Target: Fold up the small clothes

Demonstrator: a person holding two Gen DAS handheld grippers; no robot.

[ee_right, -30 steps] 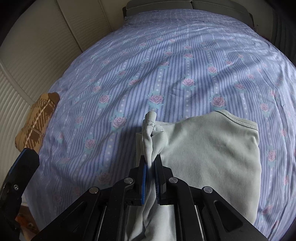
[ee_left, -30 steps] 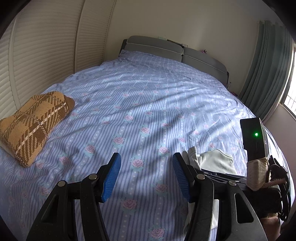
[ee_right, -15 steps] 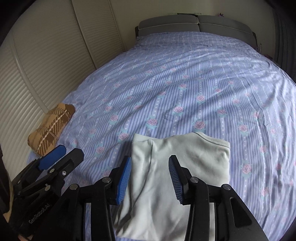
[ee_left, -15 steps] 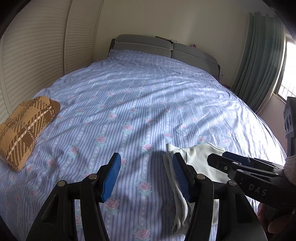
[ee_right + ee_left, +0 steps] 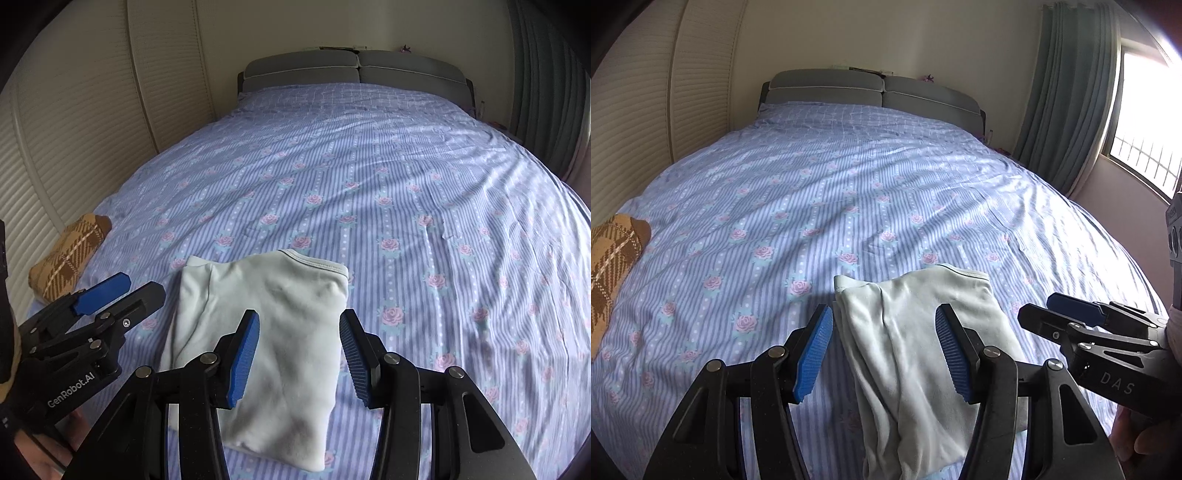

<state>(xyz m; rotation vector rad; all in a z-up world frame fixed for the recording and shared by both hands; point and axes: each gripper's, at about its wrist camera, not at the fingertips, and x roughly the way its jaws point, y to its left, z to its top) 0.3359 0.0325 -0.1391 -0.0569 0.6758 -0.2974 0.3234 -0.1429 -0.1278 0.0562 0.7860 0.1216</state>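
A pale green garment point(image 5: 916, 332) point(image 5: 273, 317) lies folded flat on the blue rose-patterned bed sheet point(image 5: 849, 177). My left gripper point(image 5: 884, 314) hovers open above its left half, pads apart from the cloth. My right gripper point(image 5: 299, 315) hangs above the garment's near half; its jaws are opening and nothing is pinched between them. Each gripper shows in the other's view: the right gripper point(image 5: 1039, 310) at the right edge, the left gripper point(image 5: 136, 291) at the left edge, each held by a hand.
A folded brown plaid knit point(image 5: 613, 254) point(image 5: 70, 258) rests at the bed's left edge. Louvred doors point(image 5: 646, 110) line the left wall. A grey headboard point(image 5: 871, 90) stands at the far end, with a green curtain point(image 5: 1067, 110) and a window to the right.
My right gripper let go of the pinched fold, opened and drew back upward; the garment now lies flat. My left gripper swung right until it stands over the garment.
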